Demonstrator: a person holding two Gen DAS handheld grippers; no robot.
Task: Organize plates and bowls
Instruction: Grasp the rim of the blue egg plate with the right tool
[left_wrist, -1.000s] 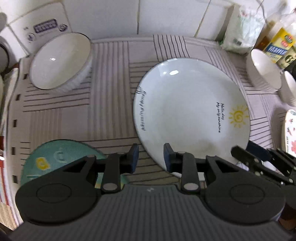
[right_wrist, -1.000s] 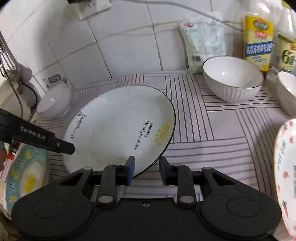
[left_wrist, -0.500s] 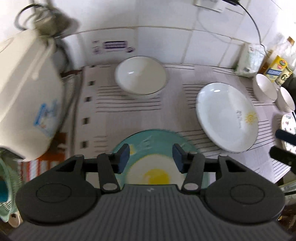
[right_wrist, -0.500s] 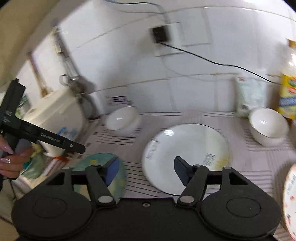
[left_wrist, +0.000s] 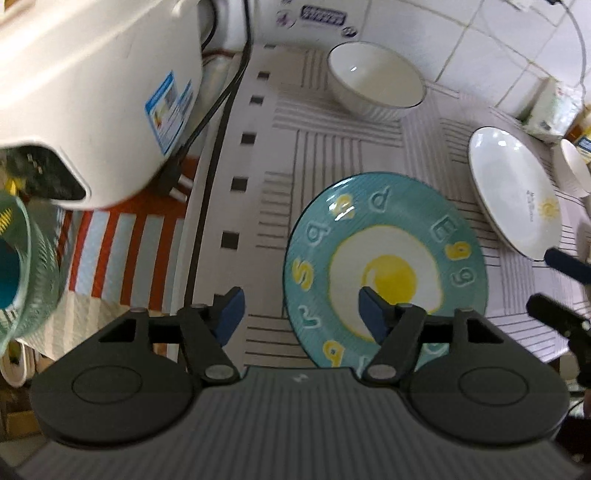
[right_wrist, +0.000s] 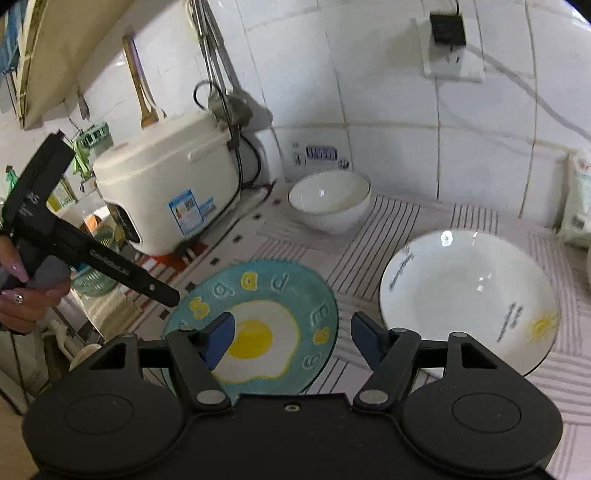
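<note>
The blue plate (left_wrist: 386, 266) has a fried egg and letters painted on it. Both the left gripper (left_wrist: 301, 314) and the right gripper (right_wrist: 291, 338) have just been opening and hold nothing.

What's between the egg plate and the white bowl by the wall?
Nothing. Only bare striped mat lies between the egg plate and the white bowl. The right wrist view shows it best; the left wrist view shows the same.

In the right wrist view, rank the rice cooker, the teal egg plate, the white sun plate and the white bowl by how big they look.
1. rice cooker, largest, though farther back.
2. white sun plate and teal egg plate: alike; the teal one is partly hidden behind the gripper, so no ranking.
3. white bowl, smallest, though it sits farther away.
</note>
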